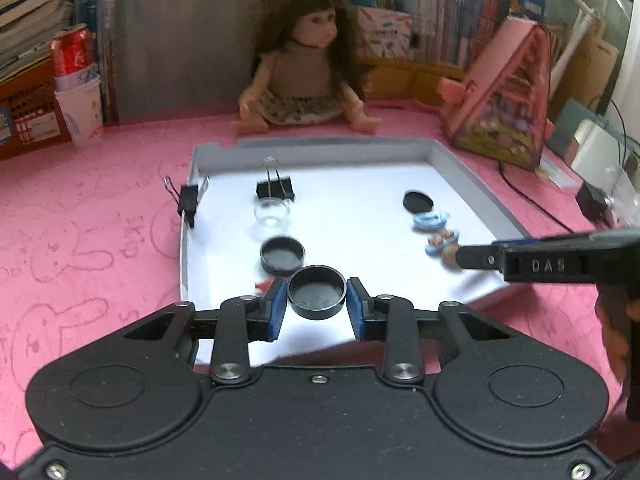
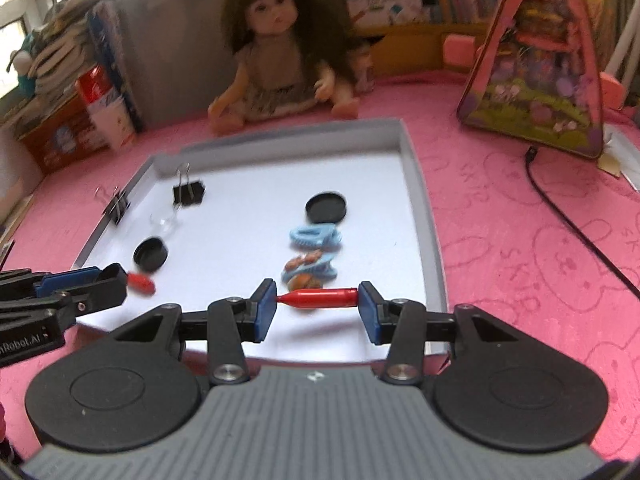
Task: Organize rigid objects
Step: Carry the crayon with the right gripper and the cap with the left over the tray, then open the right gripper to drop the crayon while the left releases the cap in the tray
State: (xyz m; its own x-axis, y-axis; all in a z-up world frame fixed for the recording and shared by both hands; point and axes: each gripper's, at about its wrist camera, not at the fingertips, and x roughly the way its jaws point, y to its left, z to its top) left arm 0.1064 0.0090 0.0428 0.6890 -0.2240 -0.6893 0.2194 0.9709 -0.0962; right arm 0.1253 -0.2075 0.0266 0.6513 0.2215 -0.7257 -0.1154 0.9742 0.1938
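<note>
Between the left gripper's (image 1: 318,305) blue pads a black cap (image 1: 317,291) is held, hollow side up, low over the near edge of the tray (image 1: 460,168). The jaws are narrow and closed on its rim, which probably keeps it level for carrying. It looks round, shallow, matte and stiff. Across the right gripper's (image 2: 318,304) pads a red tube (image 2: 320,297) is clamped end to end, pointed tip toward nine o'clock; that grip likely stops it rolling. A second cap (image 1: 282,255) lies at eleven o'clock from the held one, a third (image 1: 418,201) at one o'clock near the far right. By that one, at five o'clock, two blue clips (image 1: 430,221) are seen. A clear dish (image 1: 272,213) and a binder clip (image 1: 275,190) are found at eleven o'clock, farther back. Like things appear to be grouped. Beyond the tray a doll (image 1: 304,72) is seated at twelve o'clock.
</note>
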